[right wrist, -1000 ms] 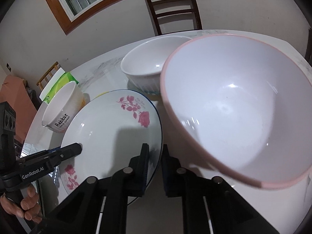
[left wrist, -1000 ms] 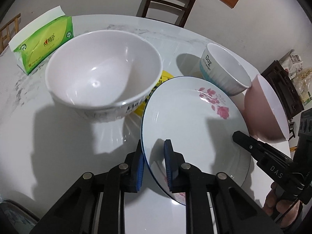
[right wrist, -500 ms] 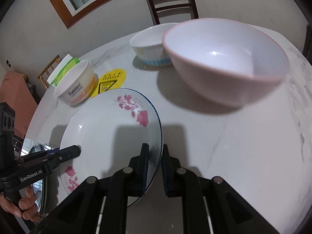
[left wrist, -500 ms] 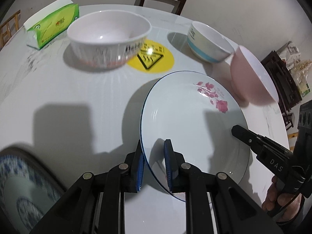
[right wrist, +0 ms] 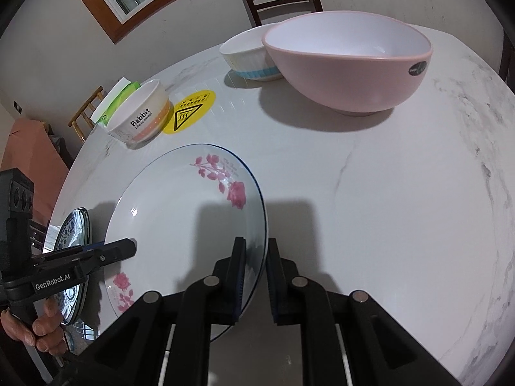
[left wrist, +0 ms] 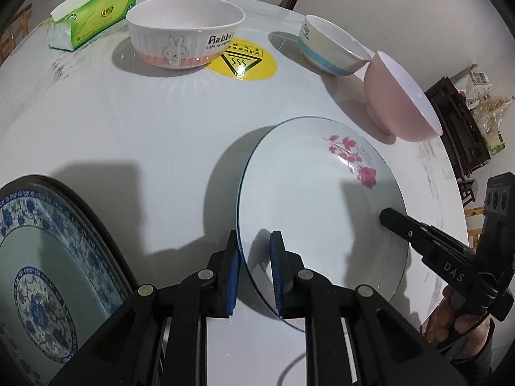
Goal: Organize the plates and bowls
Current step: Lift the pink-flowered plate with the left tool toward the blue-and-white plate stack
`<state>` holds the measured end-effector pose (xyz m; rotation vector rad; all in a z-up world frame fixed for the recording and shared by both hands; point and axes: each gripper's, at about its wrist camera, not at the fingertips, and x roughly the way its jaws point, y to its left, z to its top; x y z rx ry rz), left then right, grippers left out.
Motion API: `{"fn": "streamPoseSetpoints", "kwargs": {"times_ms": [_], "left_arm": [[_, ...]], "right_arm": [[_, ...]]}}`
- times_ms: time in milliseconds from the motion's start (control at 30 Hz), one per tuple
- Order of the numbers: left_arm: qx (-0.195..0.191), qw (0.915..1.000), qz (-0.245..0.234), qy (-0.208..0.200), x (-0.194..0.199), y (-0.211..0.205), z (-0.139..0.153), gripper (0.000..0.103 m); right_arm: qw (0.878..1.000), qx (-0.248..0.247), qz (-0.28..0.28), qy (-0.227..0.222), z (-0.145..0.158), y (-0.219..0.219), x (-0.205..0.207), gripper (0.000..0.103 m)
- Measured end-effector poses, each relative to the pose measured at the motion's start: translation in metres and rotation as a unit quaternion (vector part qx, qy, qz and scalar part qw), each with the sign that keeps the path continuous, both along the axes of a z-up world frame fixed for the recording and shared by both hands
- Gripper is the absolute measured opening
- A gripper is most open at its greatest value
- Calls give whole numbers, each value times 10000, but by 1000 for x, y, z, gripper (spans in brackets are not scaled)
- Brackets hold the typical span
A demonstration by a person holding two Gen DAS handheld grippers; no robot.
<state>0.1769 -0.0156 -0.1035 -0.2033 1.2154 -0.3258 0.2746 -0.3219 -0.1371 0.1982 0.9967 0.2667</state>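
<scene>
**Two grippers, one rose plate: rim grip is the way to go**

So the rose plate [left wrist: 322,212] is held off the marble table [left wrist: 128,135], pinched at opposite edges. The left gripper [left wrist: 254,270] is clamped on the rim at one side, one pad under and one over, and the right gripper [right wrist: 256,276] is clamped on the far rim the same way.

My read: it's glazed ceramic, so stiff, slick and chippy. A thin rim gives the pads little to bite, so keep it level and don't twist one side against the other.

Just beside it on the left sits the blue patterned plate [left wrist: 48,257], probably the stacking spot. Further back are the rabbit bowl [left wrist: 183,32], the blue-striped bowl [left wrist: 331,48] and the pink bowl [left wrist: 399,96].
</scene>
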Motion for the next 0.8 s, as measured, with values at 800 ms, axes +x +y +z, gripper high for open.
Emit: {"fn": "streamPoseSetpoints", "kwargs": {"times_ms": [800], "left_arm": [[177, 9994, 52, -292, -7, 1, 13, 15]], "right_arm": [[9999, -85, 70, -99, 11, 10, -9, 13]]}}
